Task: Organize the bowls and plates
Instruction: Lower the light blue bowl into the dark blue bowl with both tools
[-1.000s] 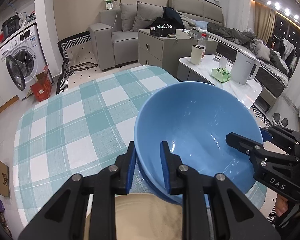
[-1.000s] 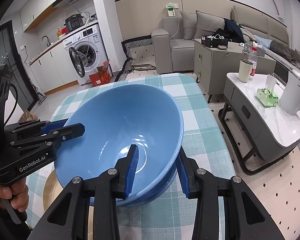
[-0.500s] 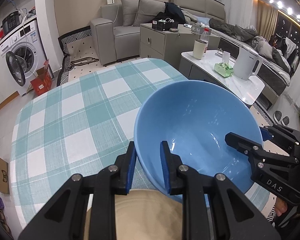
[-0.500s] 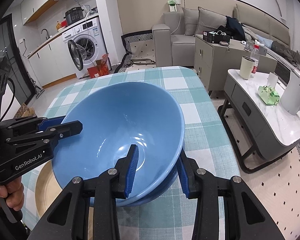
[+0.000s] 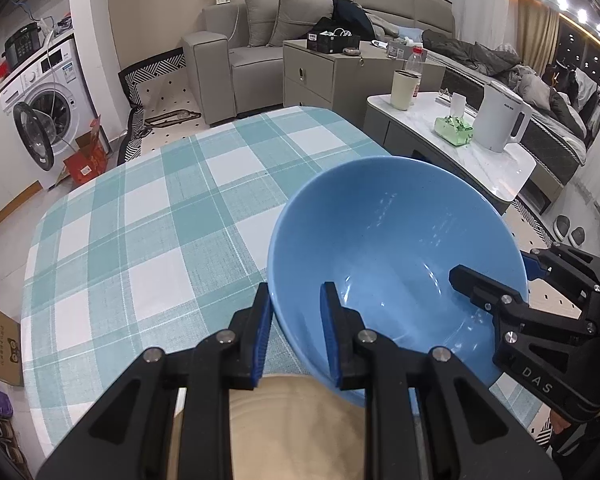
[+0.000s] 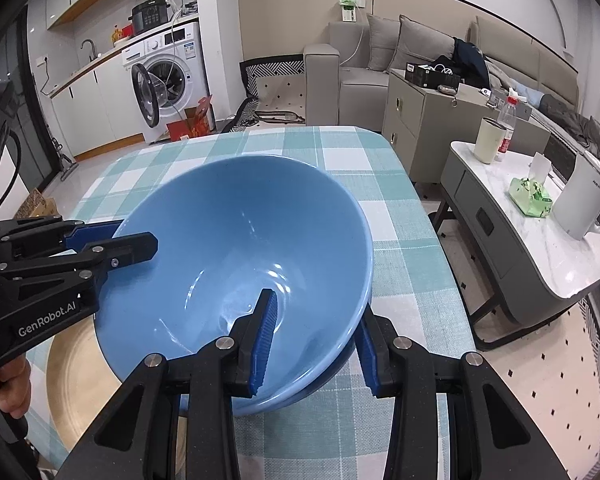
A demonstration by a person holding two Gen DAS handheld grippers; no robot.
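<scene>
The left gripper (image 5: 294, 330) has its two black fingers with blue ribbed pads clamped on the near-left rim of a large, glossy blue ceramic bowl (image 5: 396, 248): one pad sits inside the bowl, the other presses the outer wall. The bowl spreads ahead of and to the right of these fingers, tilted so that its hollow faces them.

The right gripper (image 6: 316, 340) grips the opposite side of the rim. Its left pad lies inside the bowl (image 6: 240, 248) against the inner wall, and its right pad is on the outside. From this gripper the bowl lies ahead and to the left. Just under the rim, at this gripper's fingers, a second blue edge (image 6: 324, 384) shows, like another blue bowl nested underneath; both pads seem to span the two walls together, though the lower piece is mostly hidden.

Each gripper shows in the other's view, reaching in from the far side of the bowl, and part of a hand (image 6: 14, 384) shows on the left one's handle.

Below and behind the bowl, near the grippers' bases, lies a round beige plate (image 6: 72, 384) on the teal-and-white checked tablecloth (image 5: 140, 216). Whether the bowl's base touches the plate or cloth cannot be told.
</scene>
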